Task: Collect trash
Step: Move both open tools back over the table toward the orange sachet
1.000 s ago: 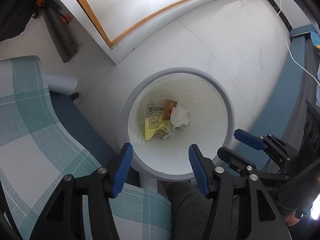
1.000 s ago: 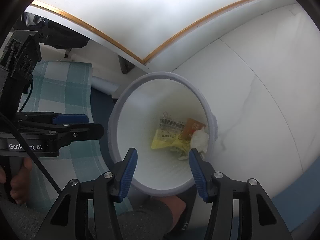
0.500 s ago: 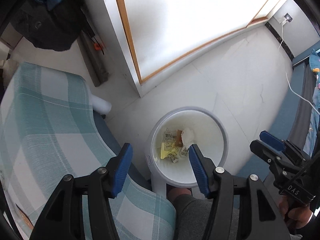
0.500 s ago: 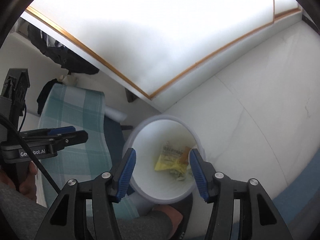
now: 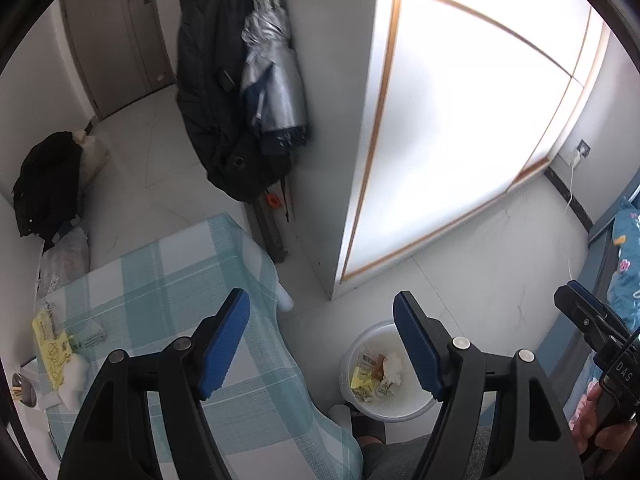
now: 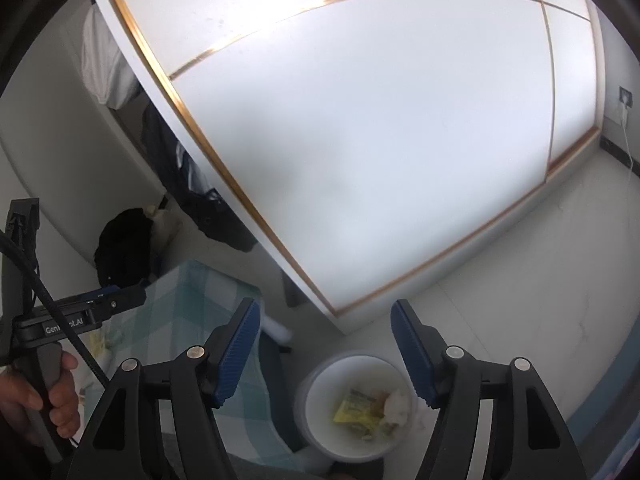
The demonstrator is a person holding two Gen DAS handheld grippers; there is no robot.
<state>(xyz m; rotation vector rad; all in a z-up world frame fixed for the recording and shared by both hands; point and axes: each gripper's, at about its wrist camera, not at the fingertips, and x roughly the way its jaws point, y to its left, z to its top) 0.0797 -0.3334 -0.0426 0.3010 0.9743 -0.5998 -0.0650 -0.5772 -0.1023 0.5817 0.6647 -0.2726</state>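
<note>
A yellow wrapper (image 5: 50, 350) is seen on the bench (image 5: 160, 280) at nine o'clock of the released, empty left gripper (image 5: 320, 340), which is nearer; the right gripper (image 6: 324, 350) is likewise spread.

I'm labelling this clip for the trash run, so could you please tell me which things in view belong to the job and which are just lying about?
Part of the job:
- white bin on the floor, wrappers and tissue already inside
- yellow wrapper on the checked table
- left gripper and right gripper, both open and empty

Just lying about:
- dark coat
- folded umbrella
- black bag
</note>
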